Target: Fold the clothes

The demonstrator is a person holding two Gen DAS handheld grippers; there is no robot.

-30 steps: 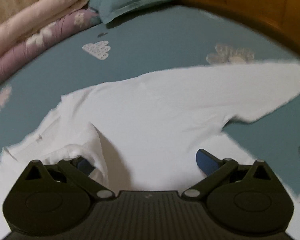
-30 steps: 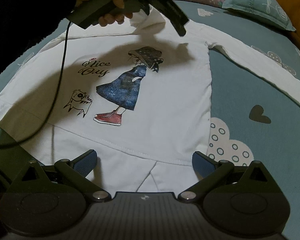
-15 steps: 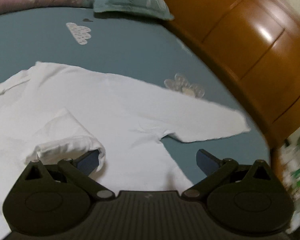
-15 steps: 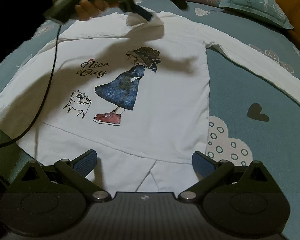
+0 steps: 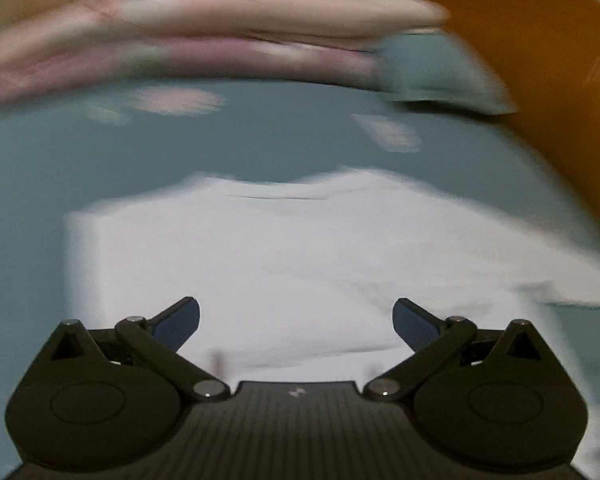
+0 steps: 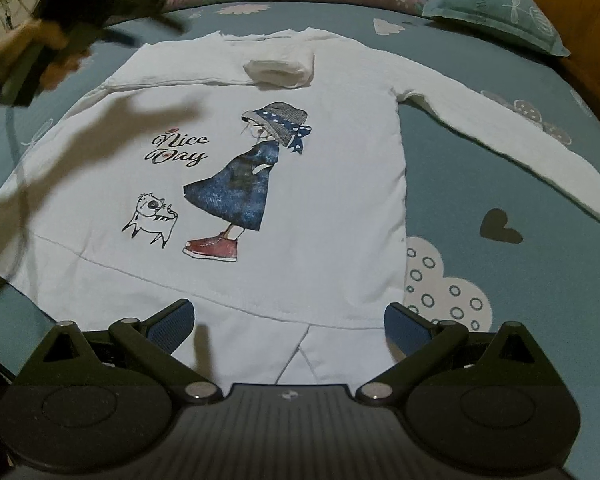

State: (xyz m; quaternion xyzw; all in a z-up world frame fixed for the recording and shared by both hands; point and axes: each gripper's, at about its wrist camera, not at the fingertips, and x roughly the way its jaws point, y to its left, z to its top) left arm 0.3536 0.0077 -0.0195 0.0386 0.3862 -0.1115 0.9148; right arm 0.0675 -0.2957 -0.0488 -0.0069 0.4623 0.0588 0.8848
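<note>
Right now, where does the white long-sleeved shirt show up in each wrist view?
Left wrist view: the white long-sleeved shirt fills the blurred middle, beyond the open tongs.
Right wrist view: the shirt lies spread across the centre, print up, one sleeve reaching right.
Shared landmark: the teal pillow at upper right in both.

Dim indoor light, fisheye-bent edges, left wrist view motion-smeared, right wrist view sharp.
</note>
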